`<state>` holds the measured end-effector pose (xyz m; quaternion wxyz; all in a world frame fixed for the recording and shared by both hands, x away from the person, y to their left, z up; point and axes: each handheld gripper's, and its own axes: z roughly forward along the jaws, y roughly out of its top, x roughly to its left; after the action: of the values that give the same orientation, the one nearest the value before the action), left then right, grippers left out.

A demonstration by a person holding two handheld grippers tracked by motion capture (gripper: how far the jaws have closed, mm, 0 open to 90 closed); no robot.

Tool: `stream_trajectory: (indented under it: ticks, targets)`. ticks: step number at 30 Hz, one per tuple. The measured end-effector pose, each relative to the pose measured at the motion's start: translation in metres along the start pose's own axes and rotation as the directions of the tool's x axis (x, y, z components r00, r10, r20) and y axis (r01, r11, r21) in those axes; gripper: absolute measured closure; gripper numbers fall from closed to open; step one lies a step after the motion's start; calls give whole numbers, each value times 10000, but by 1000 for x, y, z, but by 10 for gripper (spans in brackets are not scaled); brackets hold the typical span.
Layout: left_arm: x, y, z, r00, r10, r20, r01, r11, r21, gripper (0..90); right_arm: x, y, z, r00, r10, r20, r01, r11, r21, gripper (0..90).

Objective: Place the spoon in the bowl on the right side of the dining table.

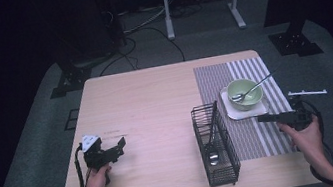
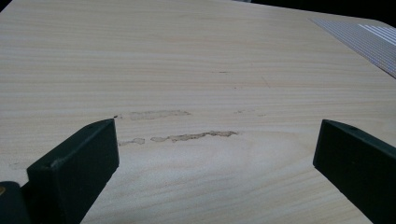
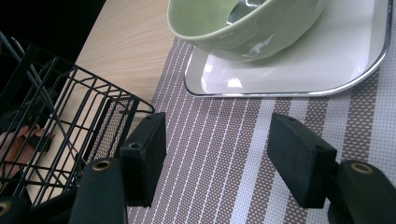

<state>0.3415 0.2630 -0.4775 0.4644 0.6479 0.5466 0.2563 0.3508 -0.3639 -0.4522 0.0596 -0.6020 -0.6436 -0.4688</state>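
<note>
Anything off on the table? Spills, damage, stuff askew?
Pale dried smears streak the bare table just ahead of the open left gripper, like a wiped spill or residue. The spoon sits in the green bowl, nothing spilled.

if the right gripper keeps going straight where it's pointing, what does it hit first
Probably the white tray under the green bowl: the open right gripper points across the striped placemat at its near edge, though depth is unclear.
</note>
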Motion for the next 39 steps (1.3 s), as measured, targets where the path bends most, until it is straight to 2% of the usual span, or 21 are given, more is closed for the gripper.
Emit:
stream_trajectory:
  ticks: [30,39]
  targets:
    - [0,0,0,10000,24,2,-24,10000,10,0,22,-31,7,9980,-537,-329,550,9978,372,361]
    - [0,0,0,10000,40,-4,-40,10000,16,0,30,-40,9,9964,-635,-557,657,9971,388,361]
